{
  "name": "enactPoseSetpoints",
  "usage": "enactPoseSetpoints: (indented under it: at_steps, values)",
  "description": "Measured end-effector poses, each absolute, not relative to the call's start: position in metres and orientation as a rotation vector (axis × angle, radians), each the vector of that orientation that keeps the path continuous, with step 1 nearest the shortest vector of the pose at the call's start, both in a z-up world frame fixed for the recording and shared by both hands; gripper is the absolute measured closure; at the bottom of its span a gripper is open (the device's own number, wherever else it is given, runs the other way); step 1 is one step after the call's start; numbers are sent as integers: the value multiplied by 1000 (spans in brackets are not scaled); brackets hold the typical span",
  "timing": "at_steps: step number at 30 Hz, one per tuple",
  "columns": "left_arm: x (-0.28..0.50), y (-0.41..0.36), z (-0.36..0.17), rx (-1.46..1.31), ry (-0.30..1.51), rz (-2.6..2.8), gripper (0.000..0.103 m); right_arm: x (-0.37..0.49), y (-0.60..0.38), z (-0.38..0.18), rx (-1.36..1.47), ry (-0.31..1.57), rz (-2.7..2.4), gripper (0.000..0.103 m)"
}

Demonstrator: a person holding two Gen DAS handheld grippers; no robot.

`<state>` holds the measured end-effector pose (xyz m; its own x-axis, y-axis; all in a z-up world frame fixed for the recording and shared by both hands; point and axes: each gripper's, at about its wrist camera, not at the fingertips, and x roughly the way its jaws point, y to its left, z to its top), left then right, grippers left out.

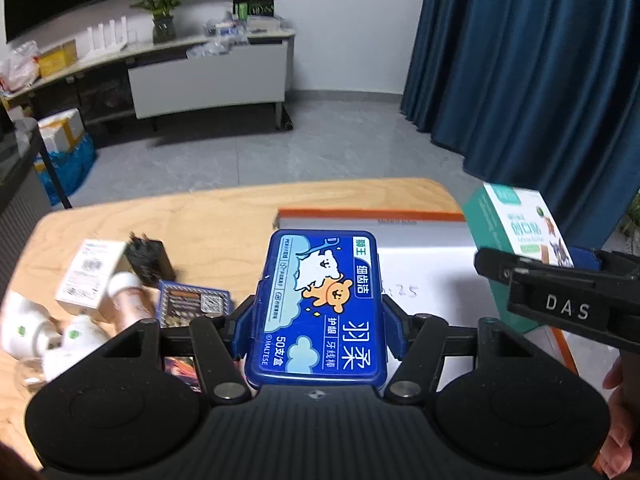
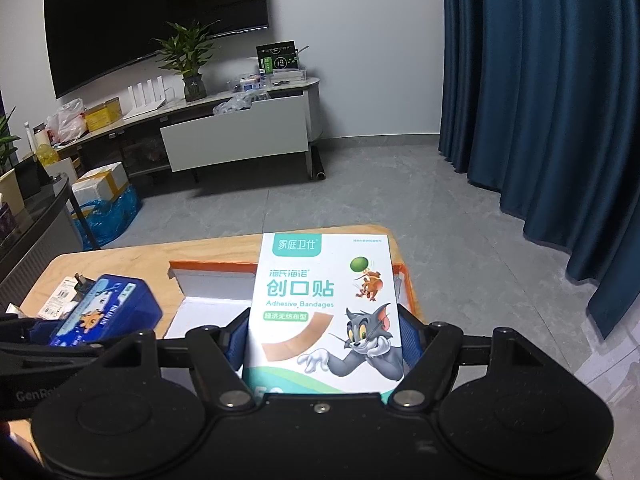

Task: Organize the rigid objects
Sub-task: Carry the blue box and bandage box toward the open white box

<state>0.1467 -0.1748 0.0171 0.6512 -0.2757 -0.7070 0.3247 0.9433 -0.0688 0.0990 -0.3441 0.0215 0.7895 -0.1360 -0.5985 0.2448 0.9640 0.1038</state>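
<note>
Your left gripper (image 1: 318,320) pinches the blue case (image 1: 320,304); your right gripper (image 2: 324,340) pinches the bandage box (image 2: 324,308), both above the tray (image 2: 192,272).

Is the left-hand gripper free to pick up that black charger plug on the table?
Probably not as things stand: the left gripper is shut on the blue floss box, so its jaws are full. The black charger plug itself lies uncovered on the table.

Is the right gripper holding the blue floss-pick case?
No, the right gripper is shut on the adhesive bandage box; the blue floss-pick case sits in the left gripper.
</note>
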Motion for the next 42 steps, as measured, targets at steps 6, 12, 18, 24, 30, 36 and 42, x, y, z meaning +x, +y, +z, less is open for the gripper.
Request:
enactPoseSetpoints:
  at_steps: [6, 12, 18, 24, 30, 36, 42]
  values:
    - [159, -182, 9, 103, 823, -350, 40, 103, -345, 16, 175, 652, -229, 19]
    - [164, -185, 13, 98, 788, -341, 40, 109, -348, 12, 200, 670, -227, 19]
    - [167, -189, 11, 83, 785, -341, 40, 111, -347, 8, 198, 683, -226, 19]
    - [170, -191, 8, 71, 796, -345, 40, 114, -348, 11, 200, 683, -234, 19]
    - [169, -192, 5, 67, 808, -345, 40, 114, -347, 9, 211, 691, -233, 19]
    - [170, -191, 5, 62, 811, -335, 40, 118, -349, 8, 219, 703, -226, 19]
    - [168, -192, 5, 66, 811, -332, 40, 121, -355, 7, 230, 710, -217, 19]
